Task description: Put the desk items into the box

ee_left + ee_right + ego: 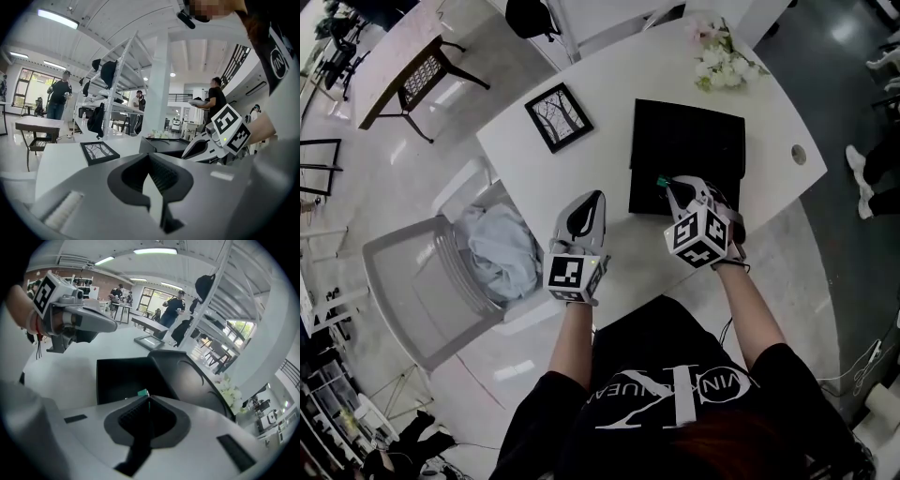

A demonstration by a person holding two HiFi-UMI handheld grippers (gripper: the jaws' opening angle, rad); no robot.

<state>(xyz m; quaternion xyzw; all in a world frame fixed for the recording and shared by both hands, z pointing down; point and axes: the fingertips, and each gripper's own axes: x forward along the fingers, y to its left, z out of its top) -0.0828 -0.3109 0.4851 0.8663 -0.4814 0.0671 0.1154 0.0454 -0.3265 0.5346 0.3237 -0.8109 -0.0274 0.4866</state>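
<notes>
Fingers (pixel 133 414) of the right gripper (pixel 668 187) are clamped on a small green item (pixel 143 393), held over the near part of the black box (pixel 684 141). Fingers (pixel 161 176) of the left gripper (pixel 598 199) are together, holding nothing. A framed picture (pixel 559 116) lies left of the box, with flowers (pixel 722 61) beyond it. The 2 grippers point away from the person, side by side over the white table (pixel 769 112).

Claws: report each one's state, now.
Left claw: closed, empty.
Right claw: closed on a small green object.
</notes>
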